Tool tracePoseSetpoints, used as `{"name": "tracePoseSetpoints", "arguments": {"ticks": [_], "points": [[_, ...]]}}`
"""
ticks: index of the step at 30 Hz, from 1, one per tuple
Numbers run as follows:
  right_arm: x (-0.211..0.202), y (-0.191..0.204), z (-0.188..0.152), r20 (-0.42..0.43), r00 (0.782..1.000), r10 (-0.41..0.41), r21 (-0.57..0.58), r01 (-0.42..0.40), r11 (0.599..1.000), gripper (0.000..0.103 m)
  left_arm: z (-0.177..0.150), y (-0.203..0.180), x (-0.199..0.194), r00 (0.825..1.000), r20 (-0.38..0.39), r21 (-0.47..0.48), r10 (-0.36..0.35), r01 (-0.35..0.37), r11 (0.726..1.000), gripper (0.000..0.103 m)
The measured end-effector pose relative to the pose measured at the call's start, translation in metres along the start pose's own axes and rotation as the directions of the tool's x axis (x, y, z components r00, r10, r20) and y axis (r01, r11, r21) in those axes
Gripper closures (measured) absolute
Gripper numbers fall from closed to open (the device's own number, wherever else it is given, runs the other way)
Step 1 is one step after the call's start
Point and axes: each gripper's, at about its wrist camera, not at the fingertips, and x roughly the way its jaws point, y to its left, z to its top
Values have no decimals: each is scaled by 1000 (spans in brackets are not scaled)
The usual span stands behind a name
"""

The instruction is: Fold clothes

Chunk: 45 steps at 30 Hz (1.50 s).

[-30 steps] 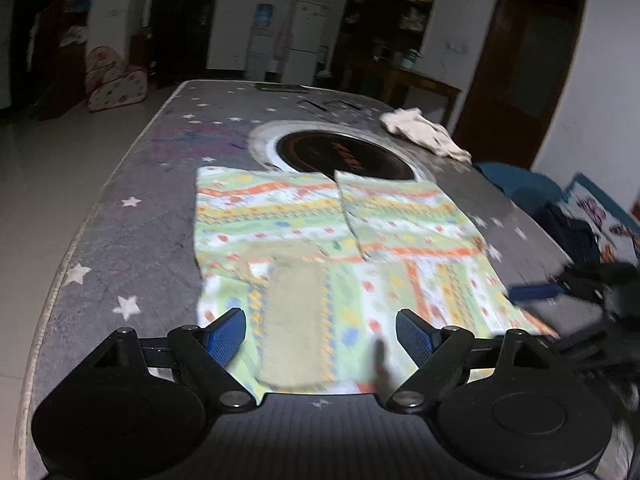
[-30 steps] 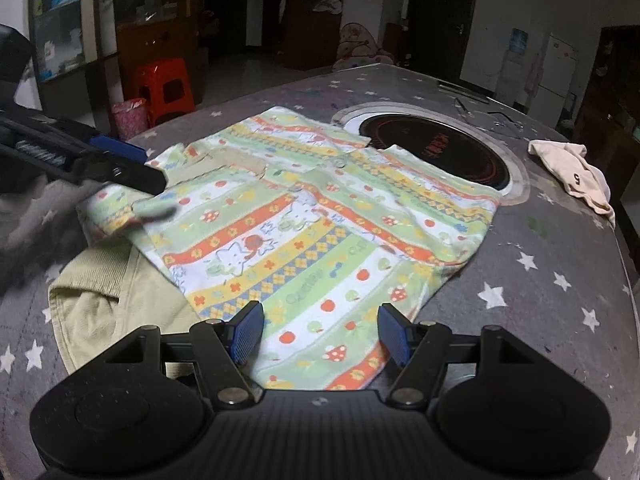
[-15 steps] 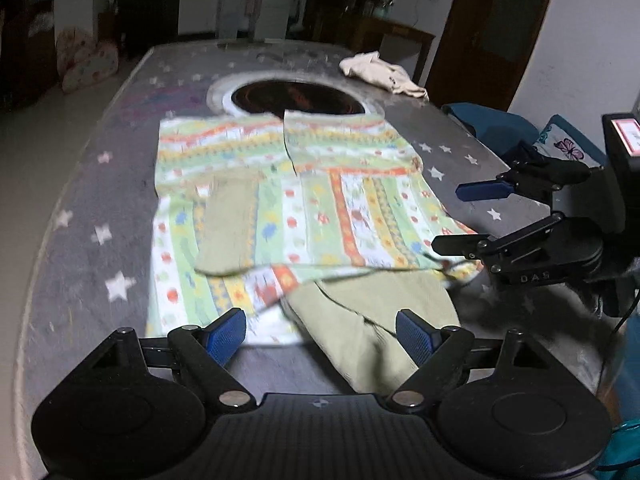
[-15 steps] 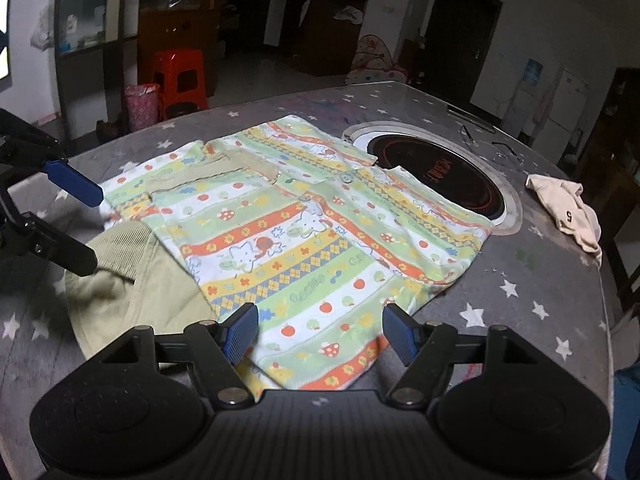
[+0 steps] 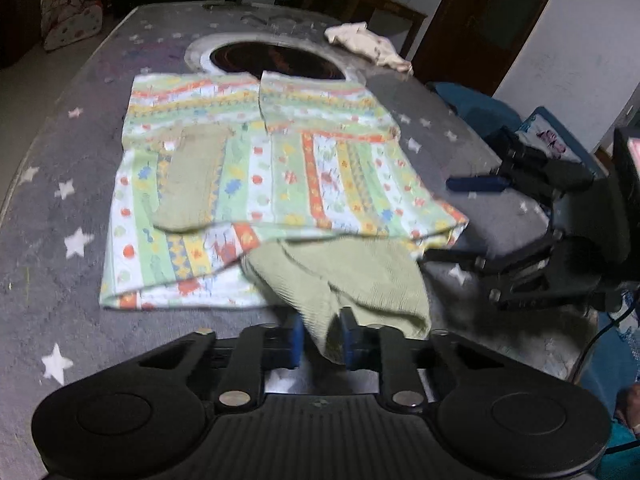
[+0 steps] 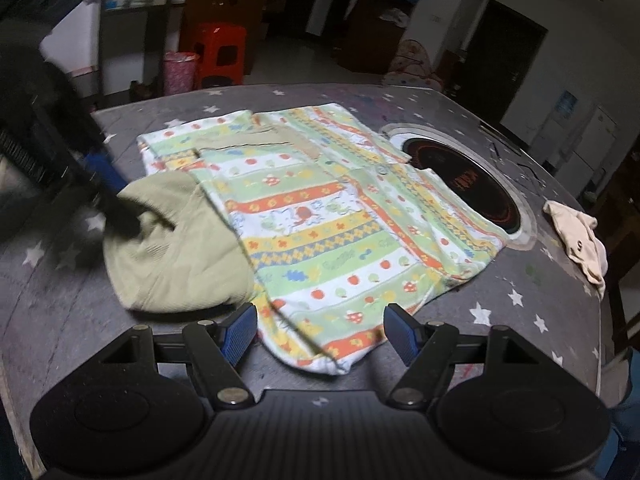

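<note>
A striped, colourful child's shirt (image 5: 280, 168) lies flat on the grey star-patterned table (image 5: 52, 280). An olive-green garment (image 5: 352, 276) pokes out from under its near hem. My left gripper (image 5: 320, 340) is closing, and its blue pads pinch the green garment's near edge. The right wrist view shows the same shirt (image 6: 328, 232) with the green garment (image 6: 172, 256) at its left, where the left gripper (image 6: 116, 200) bites into it. My right gripper (image 6: 320, 328) stands open over the shirt's near corner, nothing pressed between its pads; it also shows as the right gripper (image 5: 460, 220) beside the shirt's right edge.
A round black hob (image 5: 276, 56) is set into the table beyond the shirt. A crumpled beige cloth (image 5: 368, 42) lies at the far side. The table edge runs close on the right (image 6: 600, 360). A red stool (image 6: 220, 52) stands on the floor behind.
My left gripper went from wide open to closed on the green garment's edge, after sliding toward it. The right gripper shifted a little and rolled, staying open.
</note>
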Motion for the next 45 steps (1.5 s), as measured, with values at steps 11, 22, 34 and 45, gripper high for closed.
{"name": "tracePoseSetpoints", "arguments": {"ticks": [11, 22, 34, 45], "points": [[11, 17, 4, 12, 997, 79, -79, -78, 994, 32, 57, 5, -19, 987, 143, -8, -76, 78, 997, 92], [35, 3, 29, 63, 990, 128, 75, -133, 988, 83, 82, 33, -7, 976, 172, -81, -135, 150, 985, 89], [32, -39, 49, 119, 976, 185, 289, -212, 934, 89, 33, 41, -47, 963, 269, 99, -11, -16, 995, 33], [31, -58, 57, 149, 971, 185, 394, -230, 890, 89, 0, 6, -13, 941, 297, 394, 162, -275, 877, 27]]}}
